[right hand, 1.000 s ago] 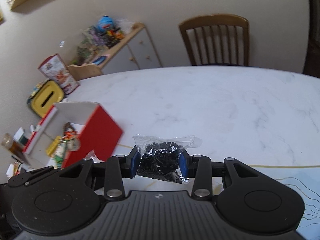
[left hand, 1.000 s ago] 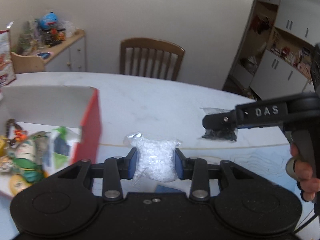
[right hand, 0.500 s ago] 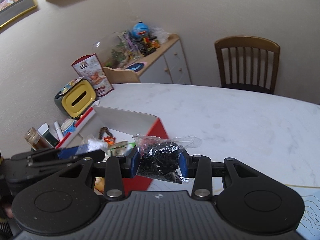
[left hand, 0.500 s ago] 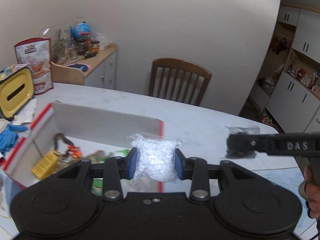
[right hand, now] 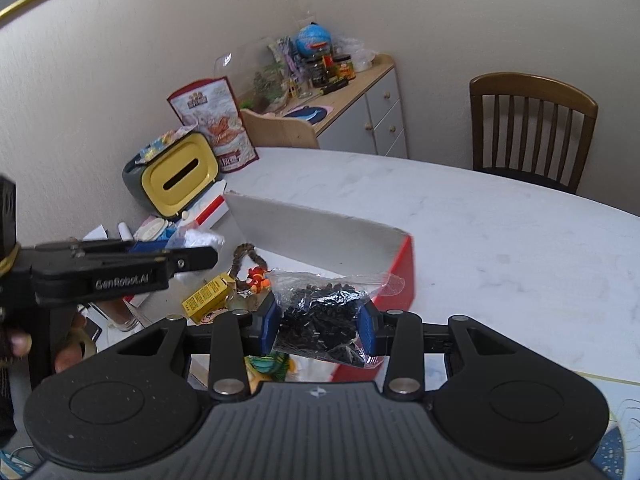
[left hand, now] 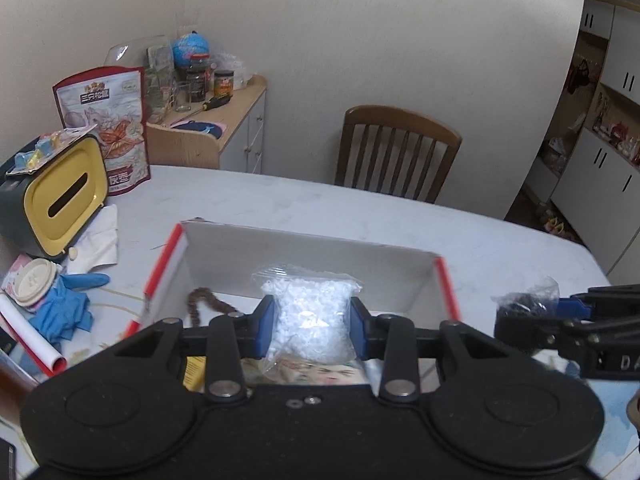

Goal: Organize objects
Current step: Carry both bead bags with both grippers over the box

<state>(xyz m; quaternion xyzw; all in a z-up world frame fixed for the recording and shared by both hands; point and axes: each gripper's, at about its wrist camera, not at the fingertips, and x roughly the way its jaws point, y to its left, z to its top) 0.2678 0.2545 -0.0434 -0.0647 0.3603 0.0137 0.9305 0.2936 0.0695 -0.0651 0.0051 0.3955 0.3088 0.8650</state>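
Left gripper (left hand: pixel 311 326): blue pads closed against a clear plastic bag of white beads (left hand: pixel 310 320), crinkled and pillow-shaped, held above the open box. Right gripper (right hand: pixel 321 326): blue pads clamped on a similar clear bag of black beads (right hand: pixel 320 316), its sealed top edge creased, held over the box's near right corner.

Beneath both, a rectangular cardboard box (left hand: pixel 312 256) with red outer faces and plain white inner walls stands on the table. Contents visible in the right wrist view: a yellow printed carton (right hand: pixel 206 298), a braided brown cord (right hand: pixel 240 258), a small orange figure (right hand: pixel 258 276) and a green-and-yellow item, partly hidden by the gripper.

The table (right hand: pixel 500 232) is white, marble-patterned, with a rounded edge. To the left of the box lie a crumpled blue glove (left hand: pixel 64 304), a round beige lid (left hand: pixel 34 284) and white paper. Further left, a dark bin with a yellow slotted lid (left hand: pixel 60 196) stands tilted, a printed foil pouch (left hand: pixel 106 120) upright behind it.

Beyond, a slatted wooden chair (left hand: pixel 396 152) and a cluttered sideboard (left hand: pixel 224 128) bearing jars and a small globe.
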